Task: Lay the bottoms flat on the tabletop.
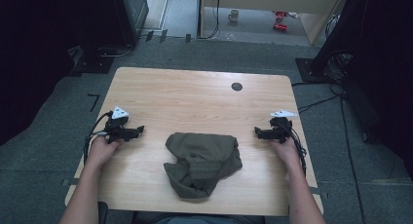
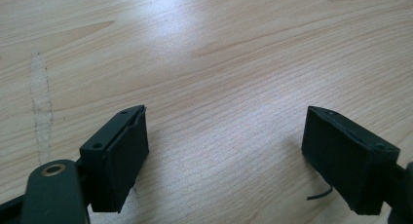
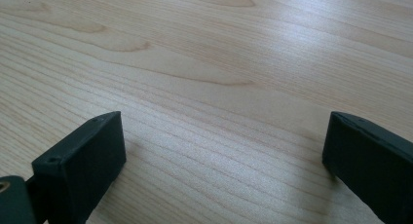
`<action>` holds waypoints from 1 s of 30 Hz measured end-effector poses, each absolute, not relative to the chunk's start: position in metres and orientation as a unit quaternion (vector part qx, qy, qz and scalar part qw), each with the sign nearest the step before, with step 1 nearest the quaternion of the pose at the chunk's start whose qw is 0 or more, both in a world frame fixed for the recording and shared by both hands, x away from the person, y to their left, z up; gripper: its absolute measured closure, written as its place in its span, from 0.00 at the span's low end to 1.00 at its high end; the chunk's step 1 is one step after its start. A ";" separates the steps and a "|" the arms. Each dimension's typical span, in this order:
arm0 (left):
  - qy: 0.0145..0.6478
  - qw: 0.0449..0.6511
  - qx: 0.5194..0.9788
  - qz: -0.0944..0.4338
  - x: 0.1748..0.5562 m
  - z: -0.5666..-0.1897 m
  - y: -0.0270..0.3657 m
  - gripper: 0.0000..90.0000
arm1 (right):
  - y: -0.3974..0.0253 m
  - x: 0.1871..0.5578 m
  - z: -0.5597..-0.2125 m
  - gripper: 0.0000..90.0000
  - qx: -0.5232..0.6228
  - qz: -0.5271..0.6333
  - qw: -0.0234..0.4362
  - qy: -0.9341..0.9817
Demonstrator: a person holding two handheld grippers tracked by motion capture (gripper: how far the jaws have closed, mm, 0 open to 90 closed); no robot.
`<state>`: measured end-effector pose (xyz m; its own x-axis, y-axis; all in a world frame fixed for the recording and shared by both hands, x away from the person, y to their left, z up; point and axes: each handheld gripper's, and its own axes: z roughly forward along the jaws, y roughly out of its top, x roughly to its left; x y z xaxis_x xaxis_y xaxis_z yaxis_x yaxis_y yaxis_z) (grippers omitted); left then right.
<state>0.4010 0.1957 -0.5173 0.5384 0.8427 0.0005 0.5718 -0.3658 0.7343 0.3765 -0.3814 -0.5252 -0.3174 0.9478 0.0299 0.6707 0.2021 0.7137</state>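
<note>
A crumpled olive-green garment lies in a heap on the light wooden table, near its front edge at the middle. My left gripper rests low over the table to the left of the garment, pointing toward it. In the left gripper view the left gripper is open, with bare wood between its jaws. To the right of the garment, my right gripper points inward at it. The right gripper also stands open over bare wood. Neither gripper touches the cloth.
A small dark round hole sits in the table near the back right. Dark equipment stands and cables flank the table on the grey floor. A white mug and red objects lie on the floor far behind.
</note>
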 end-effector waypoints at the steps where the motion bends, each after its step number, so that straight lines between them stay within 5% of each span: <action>1: 0.440 0.351 0.804 0.193 0.401 -0.517 0.196 0.19 | -0.381 0.376 -0.525 0.02 0.543 0.322 0.215 0.745; 30: 0.441 0.347 0.805 0.193 0.403 -0.517 0.194 0.15 | -0.381 0.376 -0.525 0.02 0.544 0.322 0.215 0.744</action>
